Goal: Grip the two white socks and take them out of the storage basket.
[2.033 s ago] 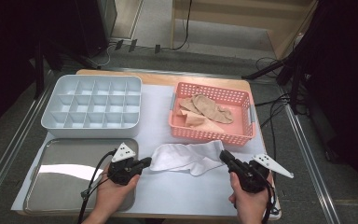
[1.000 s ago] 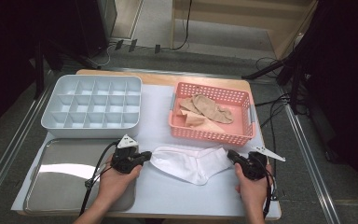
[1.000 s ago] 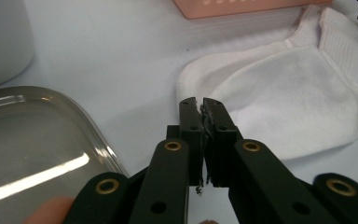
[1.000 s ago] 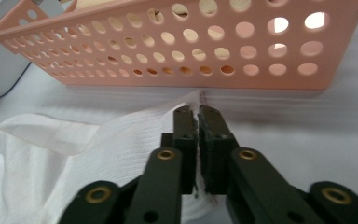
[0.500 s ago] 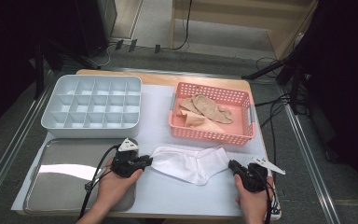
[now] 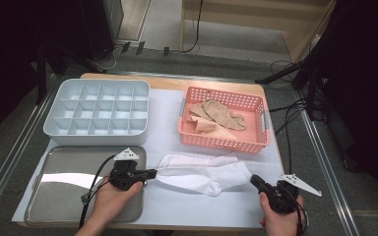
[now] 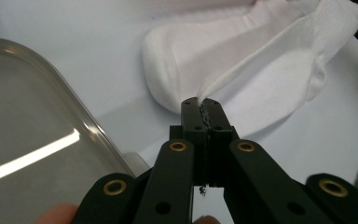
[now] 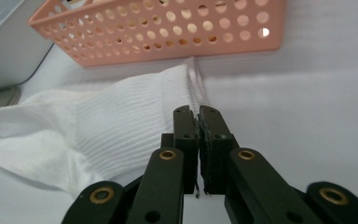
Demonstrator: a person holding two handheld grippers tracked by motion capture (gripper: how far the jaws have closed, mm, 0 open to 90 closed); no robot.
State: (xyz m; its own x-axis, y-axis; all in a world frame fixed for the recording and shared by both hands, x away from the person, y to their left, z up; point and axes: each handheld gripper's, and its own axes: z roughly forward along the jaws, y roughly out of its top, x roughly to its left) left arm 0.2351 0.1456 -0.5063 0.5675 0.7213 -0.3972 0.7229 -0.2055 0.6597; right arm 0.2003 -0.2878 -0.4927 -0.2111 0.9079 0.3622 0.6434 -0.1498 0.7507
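Since the earlier frames the right gripper (image 6: 256, 180) has drawn back toward the near right corner, off the cuff it had reached, while the left gripper (image 6: 150, 173) has kept its place beside the tray; the white sock (image 6: 204, 174), bunched two seconds ago, now lies stretched out flat between them.

Sock first: it rests on the white table cover (image 6: 187, 209), near the front edge, just in front of the pink basket (image 6: 224, 142) — toe end to the left, ribbed cuff to the right, heel bulging toward the person.

In the left gripper view the black jaws are pressed together on a thin fold of the sock (image 7: 242, 70) at its toe end; the cloth rises taut from the jaw tips, so this claw is pinching the sock; the steel tray (image 7: 32, 140) sits just to its left.

In the right gripper view the jaws stand pressed together as well, tips just at the cuff's (image 8: 135, 126) edge; whether any cloth is caught between them I cannot tell; from above, the tips seem to sit just clear of the cuff.

Farther back, the basket holds beige socks (image 6: 216, 115); the grey compartment box (image 6: 98, 110) stands at far left, beyond the tray (image 6: 39, 206); both hands rest at the near edge.
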